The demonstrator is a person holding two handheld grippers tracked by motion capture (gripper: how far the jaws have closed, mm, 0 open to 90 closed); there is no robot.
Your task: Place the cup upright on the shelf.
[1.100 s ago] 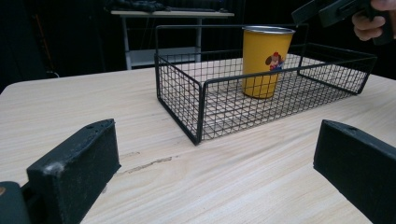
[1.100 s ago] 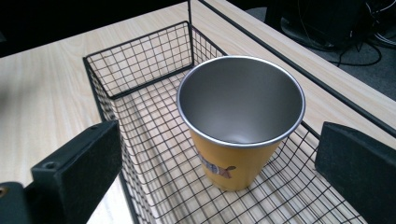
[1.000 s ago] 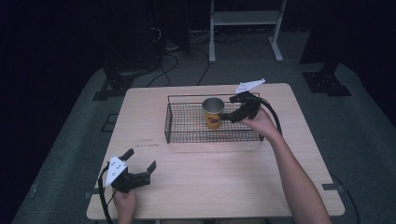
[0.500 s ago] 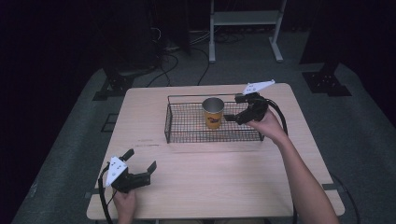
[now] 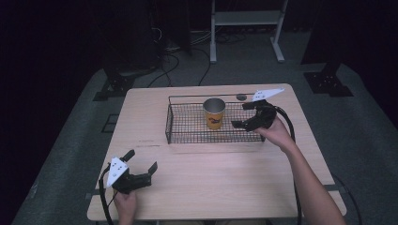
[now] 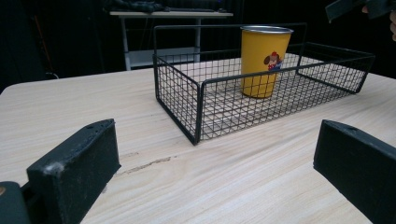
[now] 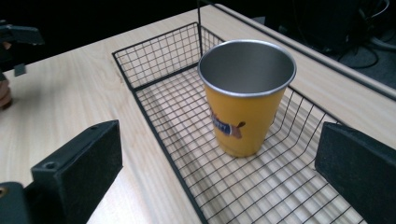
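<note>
A yellow metal cup point(image 5: 214, 114) with a cartoon print stands upright in a black wire basket point(image 5: 187, 139) at the back middle of the wooden table. My right gripper point(image 5: 240, 116) hovers open over the basket's right end, just right of the cup and apart from it. In the right gripper view the cup point(image 7: 245, 102) stands ahead between the open jaws of the right gripper point(image 7: 215, 172), inside the basket point(image 7: 154, 121). My left gripper point(image 5: 141, 160) rests open and empty near the front left edge. In the left gripper view the left gripper point(image 6: 215, 177) faces the basket point(image 6: 196, 93) and cup point(image 6: 264, 60).
The wooden table point(image 5: 220, 178) has bare surface in front of the basket and to its left. A metal rack point(image 5: 244, 18), cables point(image 5: 187, 56) and stand bases point(image 5: 328, 82) stand on the dark floor behind the table.
My right gripper has drawn back a little to the right, away from the cup. The cup, the basket and my left gripper have not moved.
</note>
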